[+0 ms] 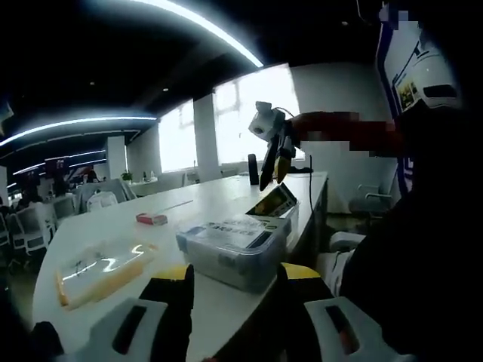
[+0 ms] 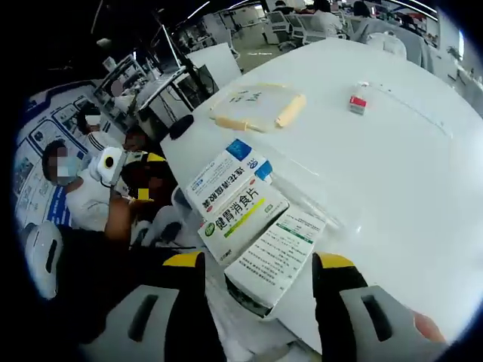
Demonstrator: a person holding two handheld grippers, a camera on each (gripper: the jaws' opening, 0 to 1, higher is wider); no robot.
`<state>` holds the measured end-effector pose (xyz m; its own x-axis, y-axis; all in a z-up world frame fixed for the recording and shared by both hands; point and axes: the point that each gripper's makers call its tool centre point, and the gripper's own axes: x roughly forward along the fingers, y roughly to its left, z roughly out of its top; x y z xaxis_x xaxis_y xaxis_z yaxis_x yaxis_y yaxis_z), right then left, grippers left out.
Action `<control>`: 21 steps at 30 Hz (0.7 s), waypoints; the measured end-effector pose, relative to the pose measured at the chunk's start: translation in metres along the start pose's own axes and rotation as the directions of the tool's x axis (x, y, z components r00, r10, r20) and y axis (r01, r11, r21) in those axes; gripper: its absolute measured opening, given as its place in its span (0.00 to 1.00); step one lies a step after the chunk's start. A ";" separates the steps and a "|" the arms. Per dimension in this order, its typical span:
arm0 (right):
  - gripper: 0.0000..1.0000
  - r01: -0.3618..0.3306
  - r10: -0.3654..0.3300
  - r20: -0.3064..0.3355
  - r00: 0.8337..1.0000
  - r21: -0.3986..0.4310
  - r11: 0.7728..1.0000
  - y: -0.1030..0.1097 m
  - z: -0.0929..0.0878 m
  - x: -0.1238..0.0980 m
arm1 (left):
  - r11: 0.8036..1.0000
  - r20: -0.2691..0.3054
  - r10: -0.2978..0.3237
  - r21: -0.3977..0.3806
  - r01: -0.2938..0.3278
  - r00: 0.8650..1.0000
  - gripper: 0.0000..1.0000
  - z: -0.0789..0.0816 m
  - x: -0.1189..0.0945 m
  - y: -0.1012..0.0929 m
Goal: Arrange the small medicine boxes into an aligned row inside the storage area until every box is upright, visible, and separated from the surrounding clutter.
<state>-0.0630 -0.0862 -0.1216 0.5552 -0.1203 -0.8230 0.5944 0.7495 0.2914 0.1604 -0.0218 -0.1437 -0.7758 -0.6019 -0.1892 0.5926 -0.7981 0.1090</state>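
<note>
Three medicine boxes (image 2: pixel 249 219) in storage bin (image 1: pixel 238 253); one small red-white box (image 2: pixel 358 100); one clear lid (image 2: pixel 256 109).

Dim backlit left view, windows (image 1: pixel 226 121) blown out; right view bright, table (image 2: pixel 392 166) glaring, fisheye-warped edges

Office chairs (image 1: pixel 30 226), yellow-edged clear lid (image 2: pixel 256 108)

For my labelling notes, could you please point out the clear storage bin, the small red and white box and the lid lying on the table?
clear storage bin (image 1: pixel 226 260): left gripper view, front wall.
small red and white box (image 2: pixel 358 100): right gripper view, top face.
lid (image 2: pixel 253 108): right gripper view, flat clear middle.
</note>
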 end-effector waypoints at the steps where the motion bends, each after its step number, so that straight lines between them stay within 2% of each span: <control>1: 0.55 -0.004 0.004 -0.002 1.000 -0.007 1.000 0.001 -0.002 -0.001 | 1.000 -0.001 0.000 0.000 0.000 1.000 0.44 -0.001 0.000 0.000; 3: 0.54 -0.019 0.019 0.012 1.000 -0.049 0.999 0.001 -0.005 -0.003 | 1.000 -0.010 0.001 -0.004 -0.001 1.000 0.44 -0.003 0.000 0.000; 8: 0.54 -0.023 0.024 0.031 0.999 -0.032 0.999 -0.005 -0.013 -0.008 | 1.000 -0.018 0.002 0.002 -0.001 1.000 0.44 -0.003 -0.001 0.000; 12: 0.54 -0.027 0.031 0.075 0.997 -0.060 0.998 -0.003 -0.013 -0.012 | 1.000 -0.023 0.004 -0.008 -0.005 1.000 0.44 -0.004 -0.001 0.001; 17: 0.54 -0.064 0.083 0.158 0.984 -0.123 0.990 -0.003 -0.018 -0.016 | 1.000 -0.035 -0.002 -0.012 0.001 0.999 0.44 -0.009 0.001 -0.003; 18: 0.53 -0.071 0.098 0.198 0.975 -0.141 0.988 -0.004 -0.018 -0.015 | 1.000 -0.039 -0.003 -0.014 0.002 0.999 0.44 -0.010 0.001 -0.004; 21: 0.47 -0.081 0.104 0.233 0.967 -0.106 0.991 -0.004 -0.024 -0.008 | 1.000 -0.046 -0.002 -0.009 0.002 0.999 0.44 -0.012 0.000 -0.004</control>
<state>-0.0834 -0.0725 -0.1275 0.7340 -0.1904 -0.6519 0.4827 0.8215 0.3036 0.1605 -0.0177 -0.1554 -0.7661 -0.5985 -0.2344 0.5933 -0.7987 0.1000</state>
